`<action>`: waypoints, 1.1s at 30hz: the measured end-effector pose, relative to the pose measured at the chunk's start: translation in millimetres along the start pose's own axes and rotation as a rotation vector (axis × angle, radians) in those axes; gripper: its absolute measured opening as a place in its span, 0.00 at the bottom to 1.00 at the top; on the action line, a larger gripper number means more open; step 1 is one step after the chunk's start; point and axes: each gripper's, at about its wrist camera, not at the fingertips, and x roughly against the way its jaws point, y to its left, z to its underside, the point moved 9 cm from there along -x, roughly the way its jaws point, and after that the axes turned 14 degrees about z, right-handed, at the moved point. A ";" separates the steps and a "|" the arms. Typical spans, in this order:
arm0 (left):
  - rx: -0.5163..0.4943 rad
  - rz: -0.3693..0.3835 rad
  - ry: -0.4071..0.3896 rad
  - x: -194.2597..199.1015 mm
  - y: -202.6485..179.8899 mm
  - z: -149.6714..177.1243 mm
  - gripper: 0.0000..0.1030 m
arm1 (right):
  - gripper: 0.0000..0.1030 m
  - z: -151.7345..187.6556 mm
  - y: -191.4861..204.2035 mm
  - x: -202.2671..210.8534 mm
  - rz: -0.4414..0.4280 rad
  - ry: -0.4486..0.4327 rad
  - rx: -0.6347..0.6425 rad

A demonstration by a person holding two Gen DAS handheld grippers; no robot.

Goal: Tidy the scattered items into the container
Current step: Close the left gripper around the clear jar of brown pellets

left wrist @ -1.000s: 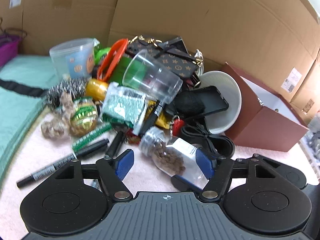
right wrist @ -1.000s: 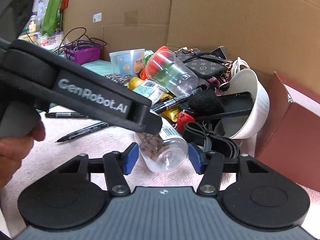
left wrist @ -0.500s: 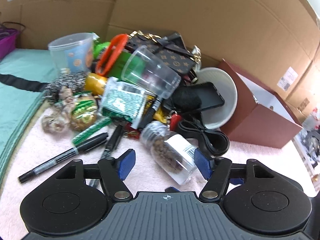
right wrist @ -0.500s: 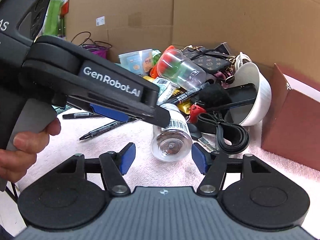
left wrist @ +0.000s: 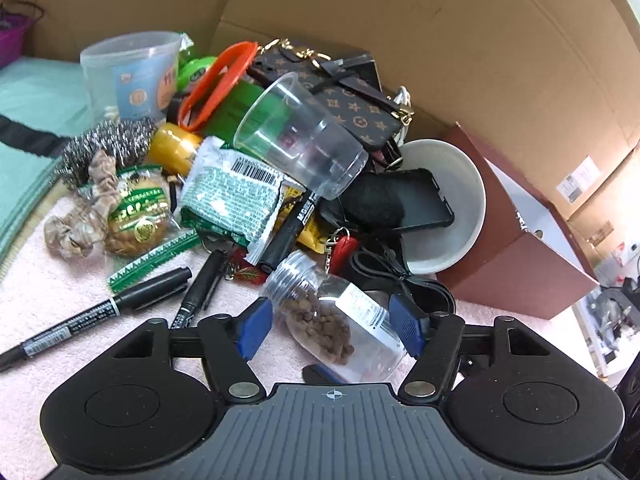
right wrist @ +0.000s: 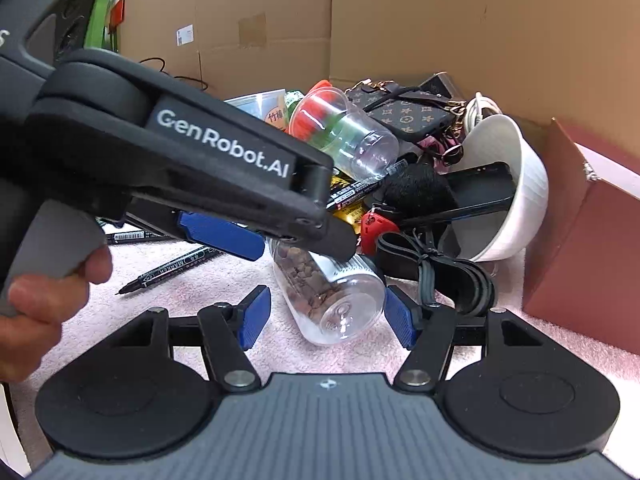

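The left gripper (left wrist: 332, 324) reaches over the pink mat (left wrist: 60, 292) with its jaws closing around a clear jar (left wrist: 340, 320) of brown pellets. The jar lies on its side between the blue pads; the right pad looks to be at the jar's labelled side, while the left pad stands just off it, so no firm grasp shows yet. The right gripper (right wrist: 326, 316) comes at the same jar (right wrist: 332, 300) from its base end, jaws spread, with the base between the pads and neither pad pressing on it. In the right wrist view a hand (right wrist: 44, 300) holds the left gripper's handle, and that gripper crosses above the jar.

Just beyond the jar on the mat lie two black markers (left wrist: 108, 308), a green strip and a coiled black strap (right wrist: 444, 276). Behind them is the heap: a green snack packet (left wrist: 232, 200), a third marker leaning on it, a red key fob (left wrist: 344, 248), a steel scourer (left wrist: 108, 148), and a clear cup (left wrist: 304, 136) on its side. A white bowl (left wrist: 460, 208) tilts beside the heap with a black phone case (left wrist: 416, 200) in it. Right of the bowl, at the mat's far right edge, stands the brown box (left wrist: 516, 264), open at the top. Farther back lie a patterned wallet (left wrist: 360, 100), an orange ring and a plastic tub (left wrist: 128, 68), with cardboard (left wrist: 440, 20) behind everything.
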 end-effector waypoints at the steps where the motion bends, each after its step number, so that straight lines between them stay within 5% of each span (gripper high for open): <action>1: -0.003 0.007 0.006 0.0 -0.7 0.5 0.56 | 0.61 0.7 1.0 0.4 -0.007 0.004 0.001; 6: -0.034 0.004 0.005 3.1 -4.4 1.6 0.56 | 0.57 2.8 3.3 5.9 -0.049 0.012 -0.008; 9: -0.029 -0.006 0.009 -3.9 -3.0 -0.2 0.65 | 0.58 0.9 4.7 2.2 -0.042 0.013 -0.006; 12: -0.033 0.025 0.028 -9.5 -5.7 -0.6 0.59 | 0.59 0.6 3.6 -3.7 -0.031 0.031 -0.014; 33: -0.053 0.000 0.047 -16.5 -16.5 10.4 0.62 | 0.53 5.7 -5.0 -1.4 -0.037 0.070 -0.066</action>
